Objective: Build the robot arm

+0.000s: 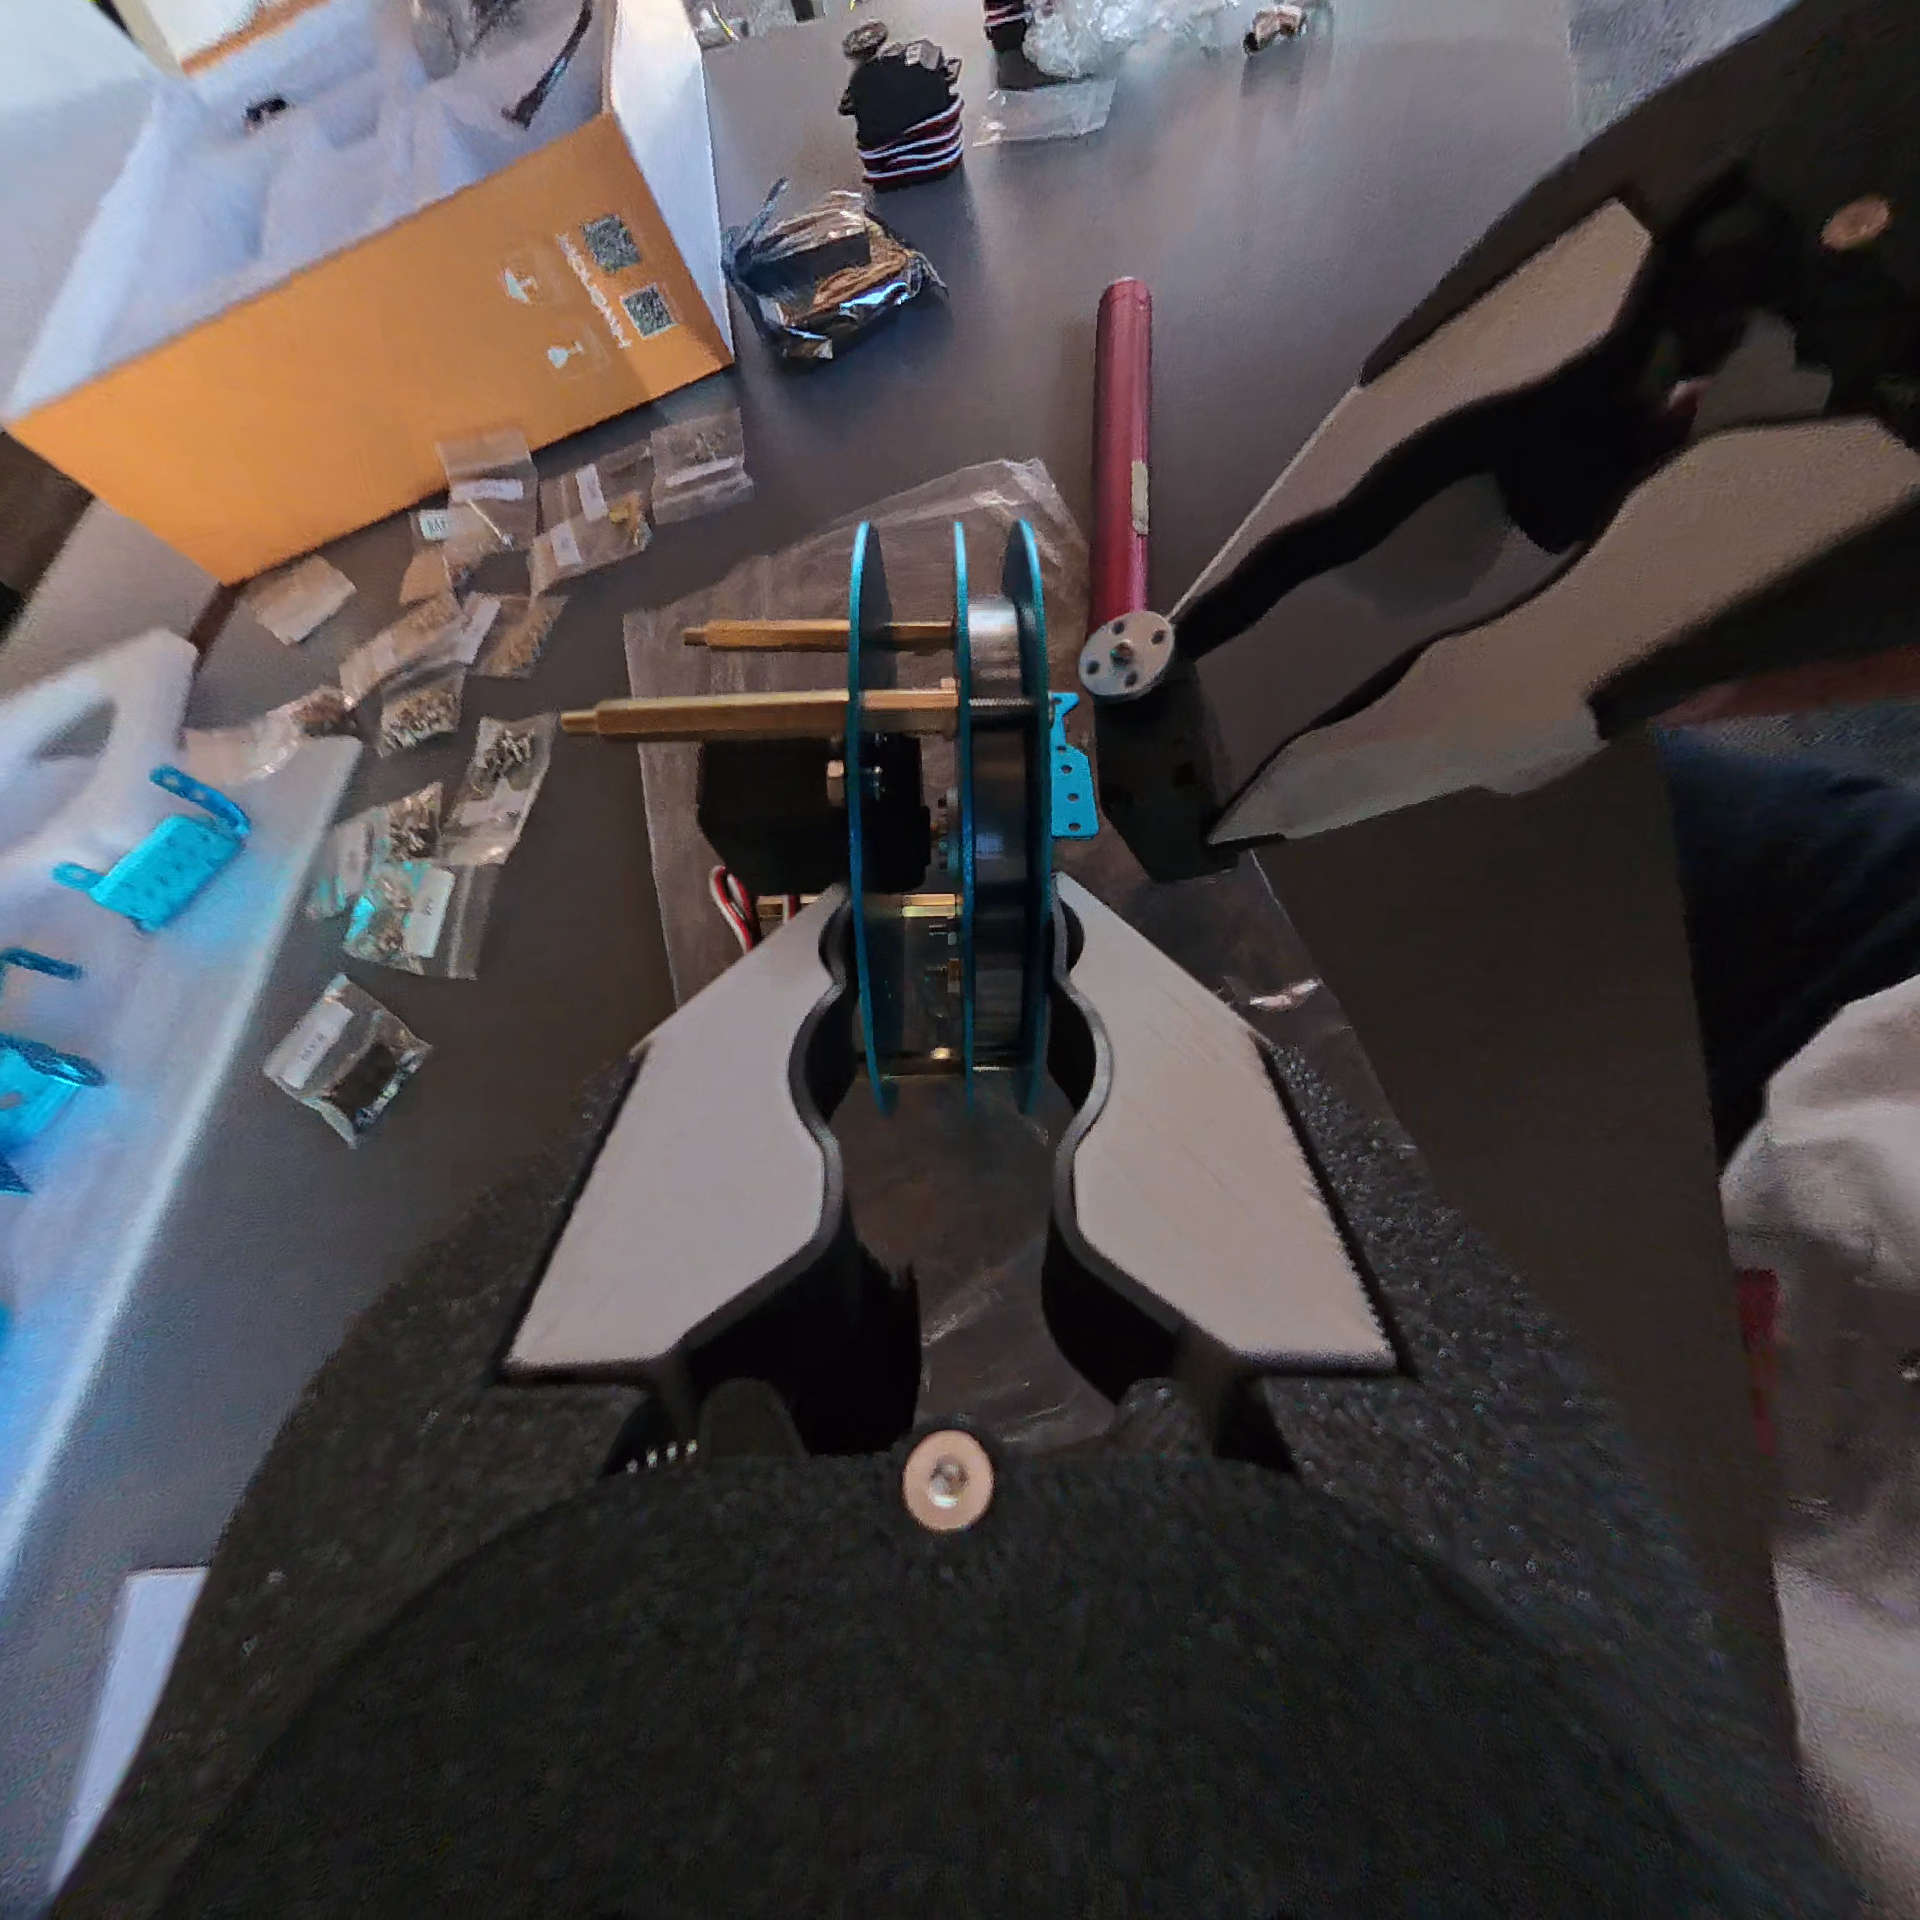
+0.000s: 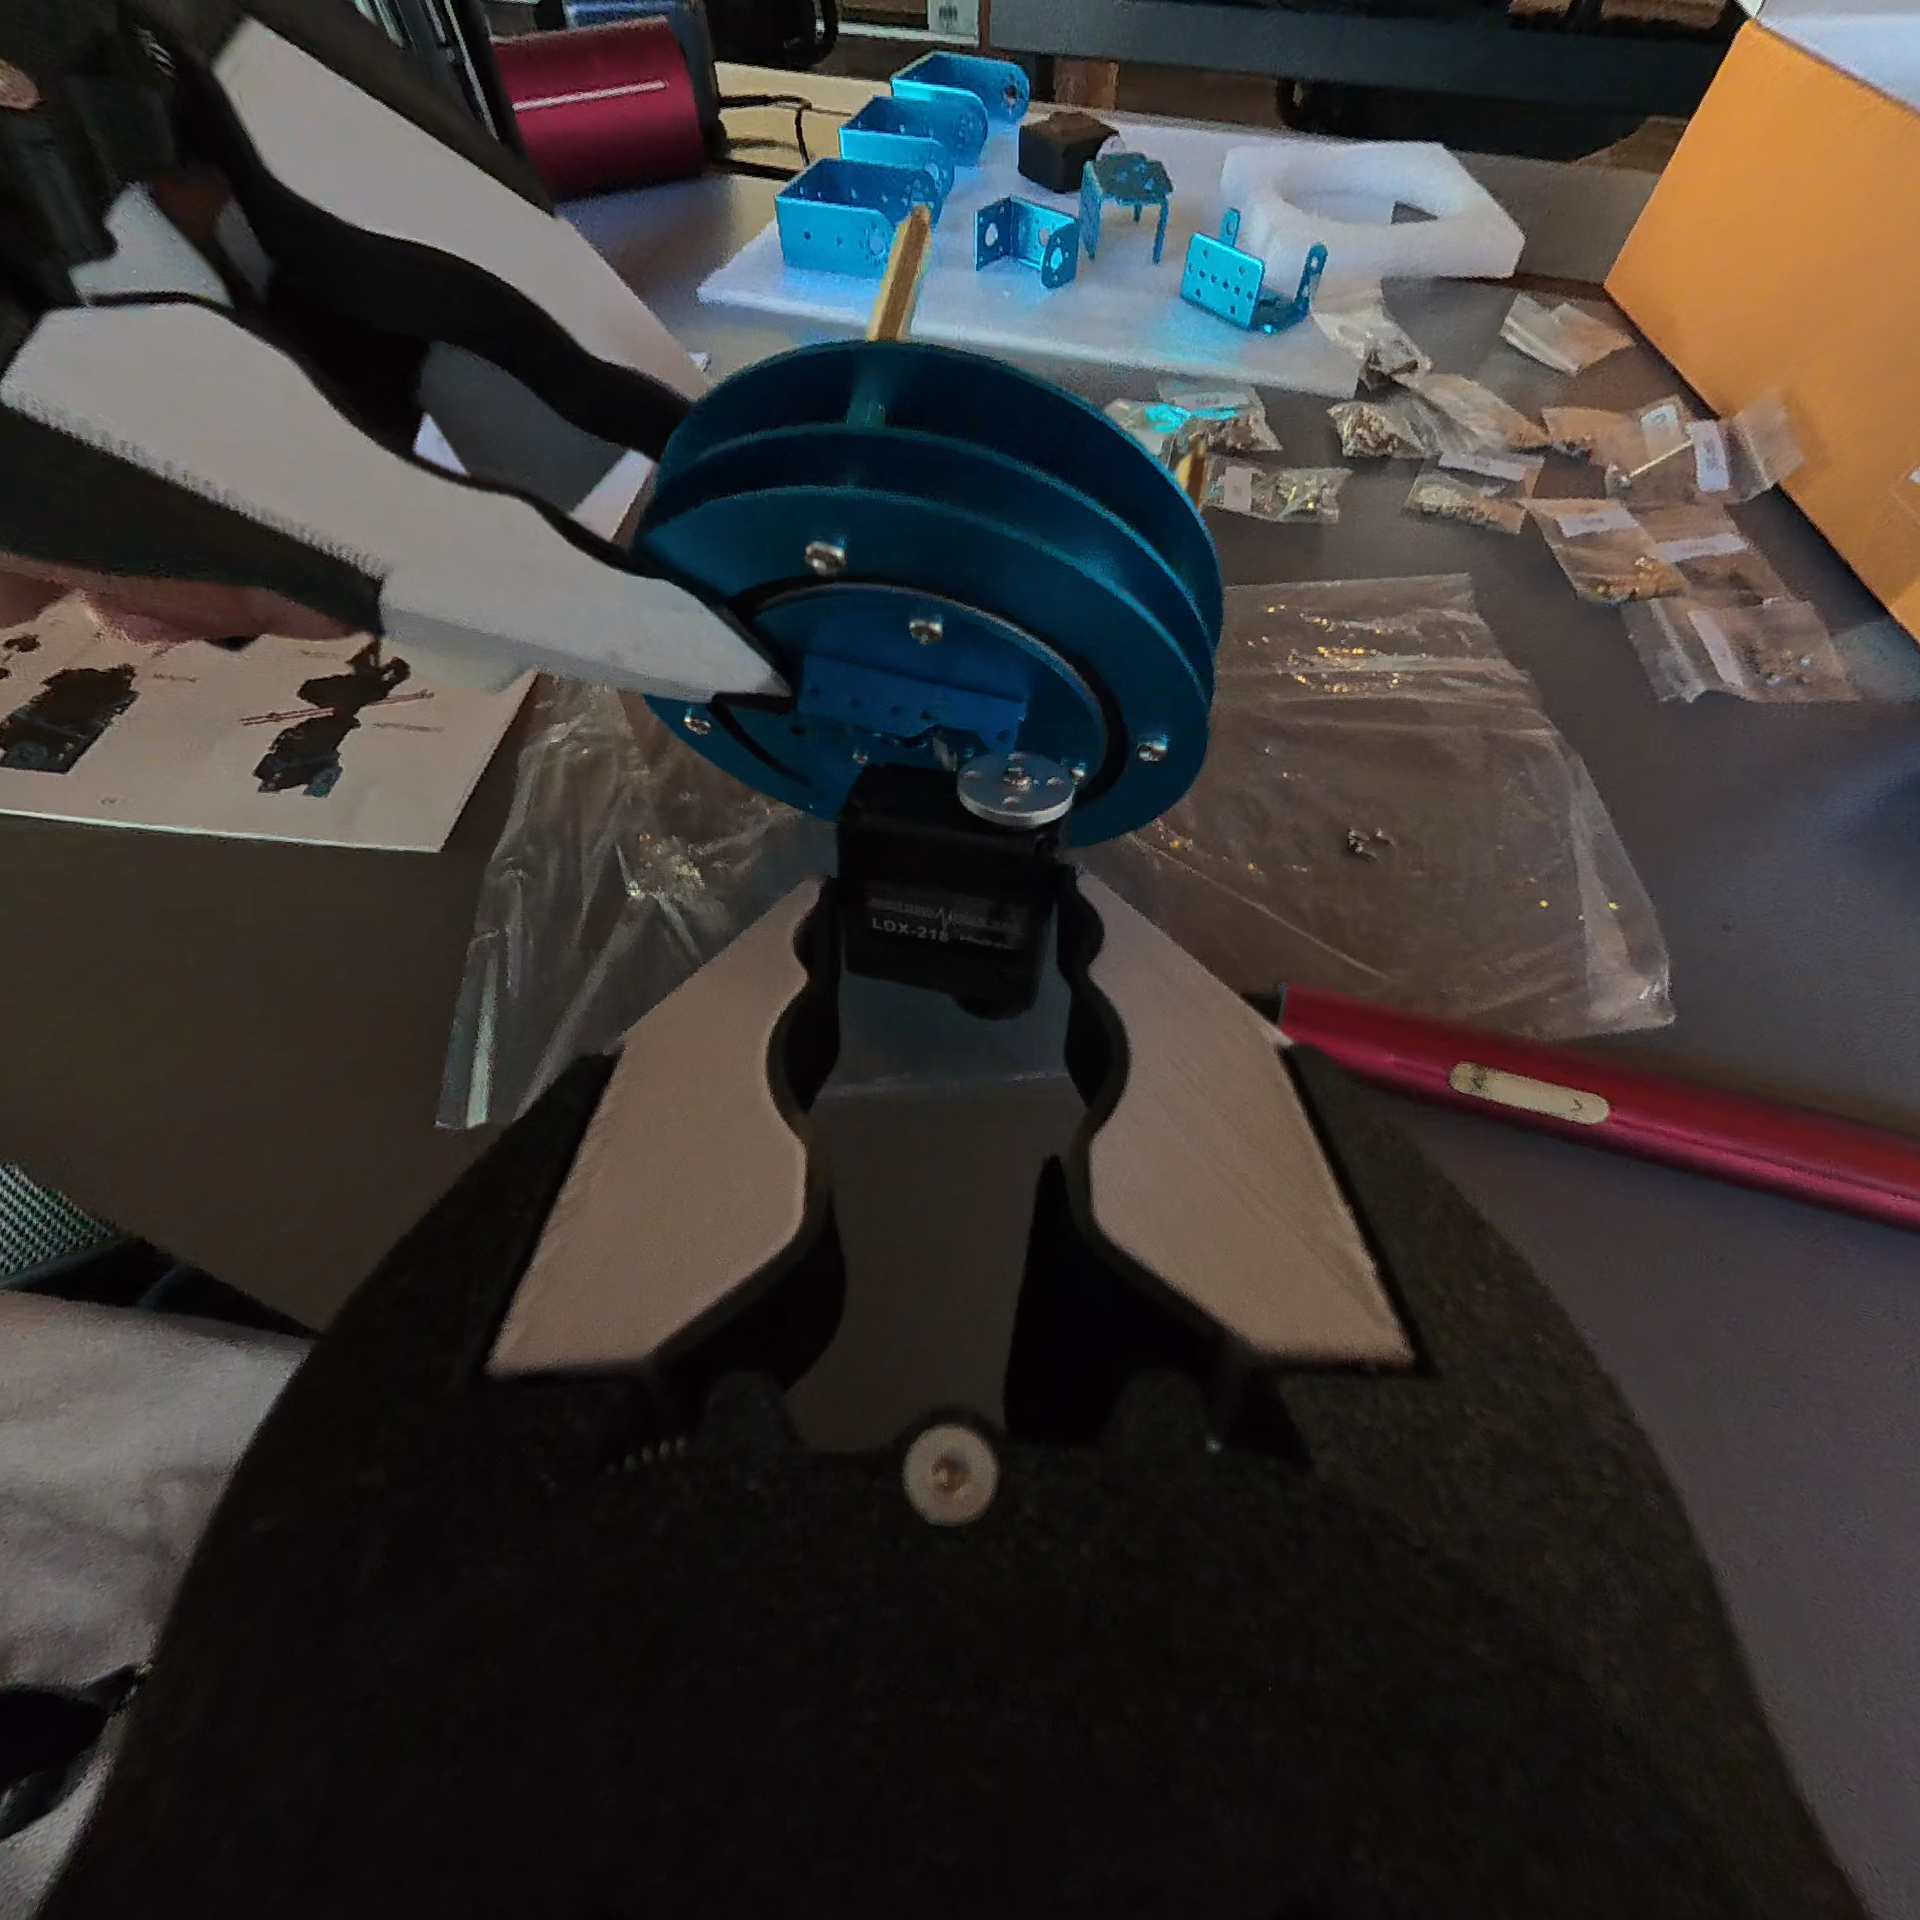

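On the left of the tabletop a white foam tray carries blue metal brackets, with an orange-and-white box past it toward the far edge. Small clear bags of screws lie scattered between tray and middle. At the middle, over a sheet of clear plastic, the left gripper is clamped on a blue disc assembly: 3 round plates on edge, with 2 brass standoffs sticking out leftward and a black servo between the plates. Just right of it, the right gripper is closed on another black servo, whose silver horn sits against the outer plate beside a small blue bracket. A red cylindrical tool lies behind them. A printed instruction sheet lies nearer the person
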`<state>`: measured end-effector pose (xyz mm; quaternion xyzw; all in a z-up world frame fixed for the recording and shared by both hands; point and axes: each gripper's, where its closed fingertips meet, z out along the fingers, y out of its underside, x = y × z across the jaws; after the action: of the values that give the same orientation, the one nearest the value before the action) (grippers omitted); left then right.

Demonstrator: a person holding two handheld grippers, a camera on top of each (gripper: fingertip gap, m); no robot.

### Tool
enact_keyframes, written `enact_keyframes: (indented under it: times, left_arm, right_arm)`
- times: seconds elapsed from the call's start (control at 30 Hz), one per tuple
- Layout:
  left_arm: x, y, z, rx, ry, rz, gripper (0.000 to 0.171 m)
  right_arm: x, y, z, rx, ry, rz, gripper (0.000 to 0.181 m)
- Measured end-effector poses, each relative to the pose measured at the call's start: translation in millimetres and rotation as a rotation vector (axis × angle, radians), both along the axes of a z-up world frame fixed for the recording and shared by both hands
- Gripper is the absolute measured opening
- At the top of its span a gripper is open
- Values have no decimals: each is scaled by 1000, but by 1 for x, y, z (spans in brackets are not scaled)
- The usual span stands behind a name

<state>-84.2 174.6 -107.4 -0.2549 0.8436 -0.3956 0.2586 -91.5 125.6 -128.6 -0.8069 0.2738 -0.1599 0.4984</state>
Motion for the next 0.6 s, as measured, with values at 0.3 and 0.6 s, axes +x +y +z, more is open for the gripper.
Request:
enact_keyframes:
  times: [0.3,0.6]
  left_arm:
    - [4,-3,2,-11,17,56,33]
    - [11,20,-2,-283,211,132,33]
  right_arm:
    - [-2,-8,-10,18,67,16,40]
    - [4,21,13,114,-22,91,40]
